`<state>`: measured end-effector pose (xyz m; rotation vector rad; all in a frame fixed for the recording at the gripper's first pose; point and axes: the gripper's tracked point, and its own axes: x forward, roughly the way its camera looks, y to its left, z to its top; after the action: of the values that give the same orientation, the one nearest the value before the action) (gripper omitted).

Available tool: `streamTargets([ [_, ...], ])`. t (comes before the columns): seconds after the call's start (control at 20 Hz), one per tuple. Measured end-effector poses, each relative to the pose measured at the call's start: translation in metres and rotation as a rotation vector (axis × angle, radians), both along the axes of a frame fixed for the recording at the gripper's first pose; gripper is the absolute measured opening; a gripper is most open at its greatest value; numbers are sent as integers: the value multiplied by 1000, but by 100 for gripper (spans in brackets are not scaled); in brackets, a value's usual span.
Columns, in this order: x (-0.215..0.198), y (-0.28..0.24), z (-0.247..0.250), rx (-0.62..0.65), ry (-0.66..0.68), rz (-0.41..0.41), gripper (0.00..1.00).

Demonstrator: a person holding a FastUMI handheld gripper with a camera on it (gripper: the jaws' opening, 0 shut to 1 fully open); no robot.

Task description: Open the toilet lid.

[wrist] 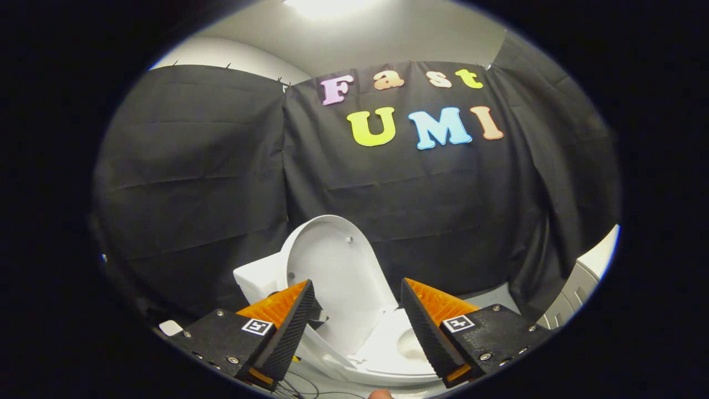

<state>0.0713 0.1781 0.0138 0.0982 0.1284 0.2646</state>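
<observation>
Black cloth is hanging as the booth's wall behind everything, with a pale ceiling and a bright lamp glowing at twelve o'clock above it. Nearest the camera, the gripper is pointing forward with its jaws standing wide apart and gripping nothing; the ribbed black pads are facing each other, orange backing showing behind them, at seven and five o'clock. A fingertip is peeking in at six o'clock, beside some thin cables.

Just ahead of the fingers and showing through the gap between them, the white toilet seat is lying down over the bowl. Beyond it, the toilet lid is standing raised, leaning back toward the tank at about eleven o'clock from the gap, untouched by either pad.

Judging by this, the lifting step is looking finished: the lid is already up. The next move is probably calling only for backing the gripper away without knocking the lid forward.
</observation>
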Motion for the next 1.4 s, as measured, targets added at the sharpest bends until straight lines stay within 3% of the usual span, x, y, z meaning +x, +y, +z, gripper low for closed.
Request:
streamTargets([
  [0.3, -6, -62, 10, 19, -9, -92, 95],
  [0.7, -11, -128, 11, -94, -77, -201, 95],
  [1.4, -39, -189, -11, -126, -105, -312, 96],
])
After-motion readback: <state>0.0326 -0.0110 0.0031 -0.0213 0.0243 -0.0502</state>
